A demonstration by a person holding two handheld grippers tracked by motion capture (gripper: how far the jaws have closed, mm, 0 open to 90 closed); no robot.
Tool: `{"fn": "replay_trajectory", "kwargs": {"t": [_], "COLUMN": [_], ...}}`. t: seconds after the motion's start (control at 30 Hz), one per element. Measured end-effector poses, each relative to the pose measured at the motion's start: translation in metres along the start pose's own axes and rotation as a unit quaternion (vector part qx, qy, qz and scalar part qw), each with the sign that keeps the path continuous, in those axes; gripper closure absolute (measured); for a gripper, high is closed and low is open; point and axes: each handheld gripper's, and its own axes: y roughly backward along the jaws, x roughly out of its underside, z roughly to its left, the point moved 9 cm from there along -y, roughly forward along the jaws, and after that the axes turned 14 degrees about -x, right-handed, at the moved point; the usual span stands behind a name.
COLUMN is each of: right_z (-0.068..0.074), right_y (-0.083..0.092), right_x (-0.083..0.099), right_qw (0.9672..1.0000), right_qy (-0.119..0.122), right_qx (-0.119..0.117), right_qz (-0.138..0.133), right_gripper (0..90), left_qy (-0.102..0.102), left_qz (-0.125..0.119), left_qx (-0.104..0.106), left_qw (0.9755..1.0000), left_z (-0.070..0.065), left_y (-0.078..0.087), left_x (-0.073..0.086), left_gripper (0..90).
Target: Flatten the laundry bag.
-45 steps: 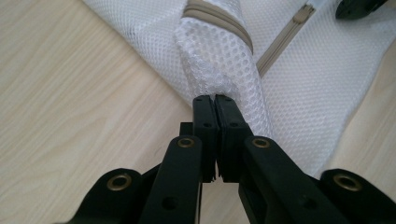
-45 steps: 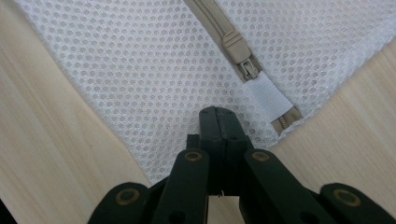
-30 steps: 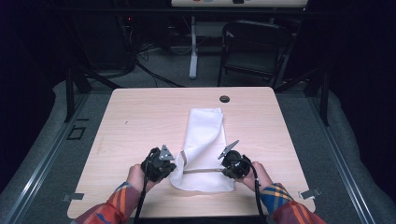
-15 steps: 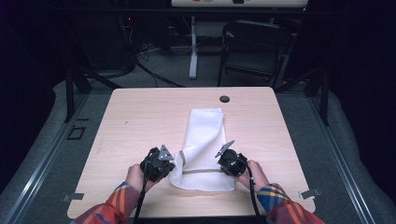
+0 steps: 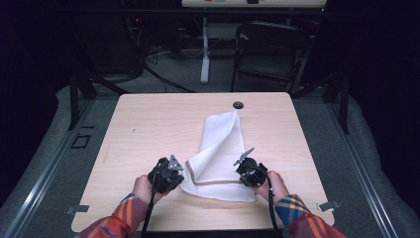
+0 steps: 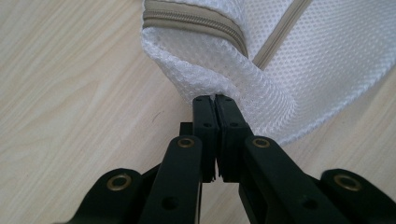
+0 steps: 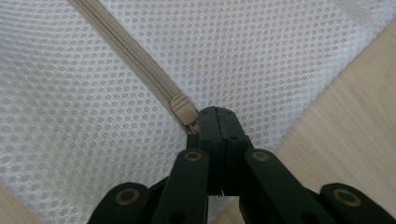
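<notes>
We see the white mesh bag lying on the table, slightly toward 5 o'clock of its centre. Our left gripper pinches the bag's edge at 9 o'clock, jaws clamped tight; our right gripper is closed on the zipper pull at 3 o'clock.

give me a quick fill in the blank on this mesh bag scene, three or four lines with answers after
1. The white mesh bag lies on a light ____ table.
2. The left gripper is shut on the bag's ____ fabric.
3. The right gripper is shut at the slider of the beige ____.
4. Both of the person's sleeves are ____ patterned.

Missing words: wooden; mesh; zipper; plaid
</notes>
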Motion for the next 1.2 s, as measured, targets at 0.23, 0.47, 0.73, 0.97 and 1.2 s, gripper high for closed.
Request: {"fn": "replay_trajectory", "kwargs": {"t": [0.23, 0.47, 0.73, 0.97, 1.2], "right_z": [-0.004, -0.007, -0.008, -0.008, -0.009], "right_y": [0.002, 0.003, 0.004, 0.003, 0.003], "right_x": [0.002, 0.004, 0.004, 0.004, 0.004], "right_qw": [0.9999, 0.9998, 0.9998, 0.9997, 0.9998], "right_qy": [-0.013, -0.016, -0.021, -0.023, -0.018], "right_qx": [0.007, 0.011, 0.007, 0.006, 0.004], "right_qz": [-0.002, 0.003, -0.001, -0.004, -0.010], "right_gripper": [90.0, 90.0, 90.0, 90.0, 90.0], "left_qy": [-0.003, -0.009, -0.007, -0.004, 0.007], "left_qz": [0.015, 0.029, 0.032, 0.039, 0.037], "left_qx": [0.009, 0.023, 0.035, 0.044, 0.072], "left_qw": [0.9998, 0.9993, 0.9988, 0.9983, 0.9967], "left_z": [-0.002, -0.006, -0.008, -0.008, -0.007], "left_y": [0.000, 0.000, 0.002, 0.003, 0.010], "left_x": [0.006, 0.010, 0.013, 0.018, 0.022], "left_gripper": [87.9, 87.6, 86.9, 85.5, 74.5]}}
